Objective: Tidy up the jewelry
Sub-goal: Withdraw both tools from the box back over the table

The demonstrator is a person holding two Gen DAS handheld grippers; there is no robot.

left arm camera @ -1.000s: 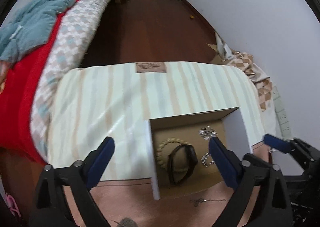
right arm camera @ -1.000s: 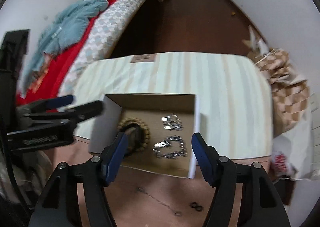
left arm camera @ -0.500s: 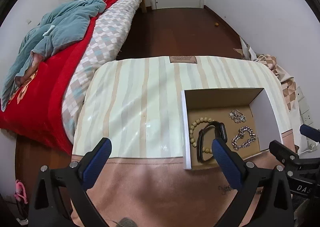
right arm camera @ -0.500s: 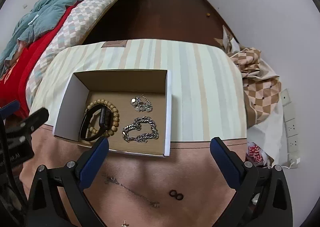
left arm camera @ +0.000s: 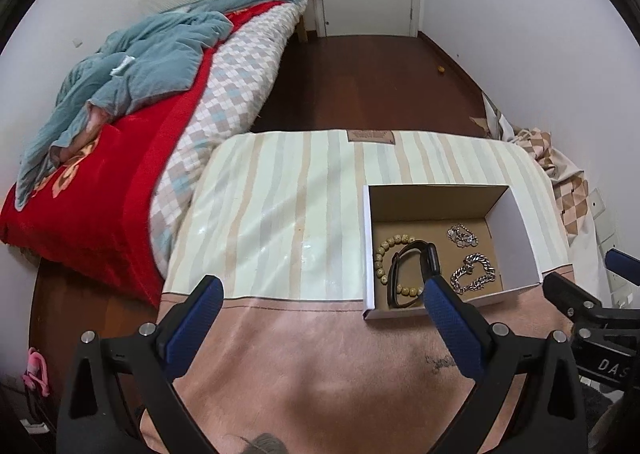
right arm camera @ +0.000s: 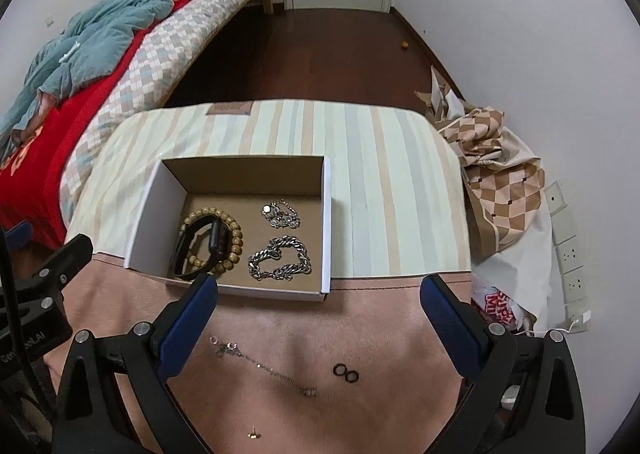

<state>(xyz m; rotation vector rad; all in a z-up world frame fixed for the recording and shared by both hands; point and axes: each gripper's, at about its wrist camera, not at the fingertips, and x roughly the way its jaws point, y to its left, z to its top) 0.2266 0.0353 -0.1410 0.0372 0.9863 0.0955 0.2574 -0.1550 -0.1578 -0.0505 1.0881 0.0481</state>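
Note:
An open cardboard box [right arm camera: 156, 213] [left arm camera: 516, 230] sits on the cloth-covered table. It holds a beaded bracelet [right arm camera: 238, 242] [left arm camera: 384, 250], a black watch band [right arm camera: 219, 240] [left arm camera: 430, 258], a chunky silver chain bracelet [right arm camera: 280, 274] [left arm camera: 486, 264] and a thin silver chain [right arm camera: 280, 213] [left arm camera: 462, 236]. On the pink cloth in front lie a thin necklace [right arm camera: 264, 366] [left arm camera: 440, 362], two black rings [right arm camera: 346, 372] and a small gold piece [right arm camera: 253, 434]. My right gripper [right arm camera: 320, 290] hangs open above the necklace and rings, holding nothing. My left gripper [left arm camera: 320, 294] is open and empty, left of the box.
The table wears a striped cloth [left arm camera: 288, 205] with a pink front band. A bed with a red blanket [left arm camera: 100, 189] stands close on the left. Checked fabric and bags [right arm camera: 500, 181] are piled at the right by wall sockets [right arm camera: 568, 254]. Dark floor runs to a door behind.
Both grippers have drawn back and upward from the box. The right gripper's jaws have spread wide. The left gripper has shifted left, so the box now lies at its right.

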